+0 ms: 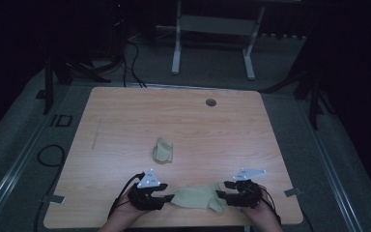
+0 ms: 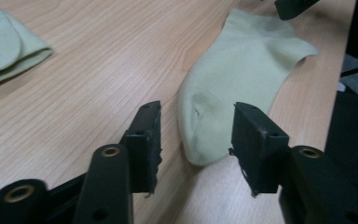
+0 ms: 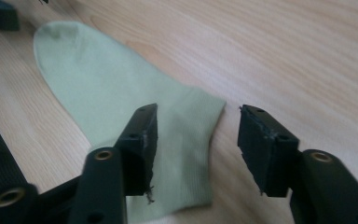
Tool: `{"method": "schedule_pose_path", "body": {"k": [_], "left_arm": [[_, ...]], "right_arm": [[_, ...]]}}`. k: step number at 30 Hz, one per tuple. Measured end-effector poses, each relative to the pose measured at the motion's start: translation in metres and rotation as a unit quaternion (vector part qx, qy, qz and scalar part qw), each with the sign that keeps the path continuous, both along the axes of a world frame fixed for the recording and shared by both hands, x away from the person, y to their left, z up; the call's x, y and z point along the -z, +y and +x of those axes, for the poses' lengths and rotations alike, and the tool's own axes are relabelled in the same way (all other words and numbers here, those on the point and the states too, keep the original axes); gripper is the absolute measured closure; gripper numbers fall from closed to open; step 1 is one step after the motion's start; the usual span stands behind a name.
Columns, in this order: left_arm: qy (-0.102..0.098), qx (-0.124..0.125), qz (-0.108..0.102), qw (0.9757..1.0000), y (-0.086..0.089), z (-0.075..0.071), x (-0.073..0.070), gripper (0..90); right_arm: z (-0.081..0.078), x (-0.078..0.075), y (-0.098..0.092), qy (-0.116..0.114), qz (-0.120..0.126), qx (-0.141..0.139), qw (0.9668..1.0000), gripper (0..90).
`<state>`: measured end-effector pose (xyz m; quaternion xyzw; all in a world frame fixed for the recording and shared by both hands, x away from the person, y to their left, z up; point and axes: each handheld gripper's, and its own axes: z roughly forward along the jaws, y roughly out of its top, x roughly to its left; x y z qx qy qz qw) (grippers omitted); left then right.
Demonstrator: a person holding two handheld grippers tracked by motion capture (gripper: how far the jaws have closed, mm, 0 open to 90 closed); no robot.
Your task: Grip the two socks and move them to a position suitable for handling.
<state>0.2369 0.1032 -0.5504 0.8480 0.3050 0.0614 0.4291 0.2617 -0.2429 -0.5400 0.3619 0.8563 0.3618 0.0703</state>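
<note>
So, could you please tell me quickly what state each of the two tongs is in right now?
Left tongs: open, holding nothing; the flat sock's toe lies between the jaws.
Right tongs: open, holding nothing, over the sock's cuff end.

The high view looks forward and down from above the person's side, far enough off to take in the whole table (image 1: pixel 125 111), all four corners, and the floor beyond its far edge. The left gripper view sits low, close over the wood at the near edge, and looks along its own two jaws across the table toward the near right corner, with the flat sock (image 2: pixel 242 70) just ahead. The right gripper view is equally low and close, facing the opposite way along the near edge. Both gripper views share that sock (image 3: pixel 121 107), seen from opposite ends; the high view shows it small near the near edge (image 1: pixel 195 197).
</note>
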Motion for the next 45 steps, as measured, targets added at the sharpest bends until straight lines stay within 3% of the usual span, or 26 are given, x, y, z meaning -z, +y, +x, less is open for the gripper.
{"method": "schedule_pose_path", "body": {"k": [5, 8, 16, 20, 26, 32, 40, 45], "left_arm": [[-0.007, -0.006, -0.006, 0.9999, 0.013, -0.006, 0.000, 42.5], [-0.004, -0.009, -0.013, 0.9999, 0.018, -0.010, 0.001, 42.6], [-0.024, -0.019, -0.016, 0.9994, 0.022, -0.013, 0.005, 36.1], [-0.028, -0.034, -0.014, 0.9989, 0.027, -0.012, 0.007, 34.8], [-0.027, -0.044, -0.012, 0.9986, 0.029, -0.015, 0.012, 34.8], [-0.028, -0.047, -0.016, 0.9984, 0.030, -0.014, 0.012, 34.8], [-0.029, -0.056, -0.023, 0.9977, 0.036, -0.011, 0.012, 34.8], [-0.037, -0.071, -0.028, 0.9964, 0.043, -0.010, 0.011, 34.8]], "right_arm": [[0.006, -0.007, 0.008, -0.012, -0.002, -0.021, 0.9997, 38.8], [0.012, -0.012, 0.014, -0.019, -0.004, -0.033, 0.9993, 41.5], [0.033, -0.025, 0.033, -0.038, 0.002, -0.047, 0.9982, 37.4], [0.047, -0.025, 0.053, -0.030, -0.003, -0.065, 0.9974, 39.8], [0.065, -0.026, 0.075, -0.014, -0.002, -0.072, 0.9973, 39.3], [0.077, -0.027, 0.095, -0.024, -0.010, -0.080, 0.9965, 38.9], [0.100, -0.031, 0.127, -0.014, -0.004, -0.085, 0.9962, 43.1], [0.121, -0.025, 0.166, -0.007, -0.021, -0.080, 0.9965, 45.6]]}}
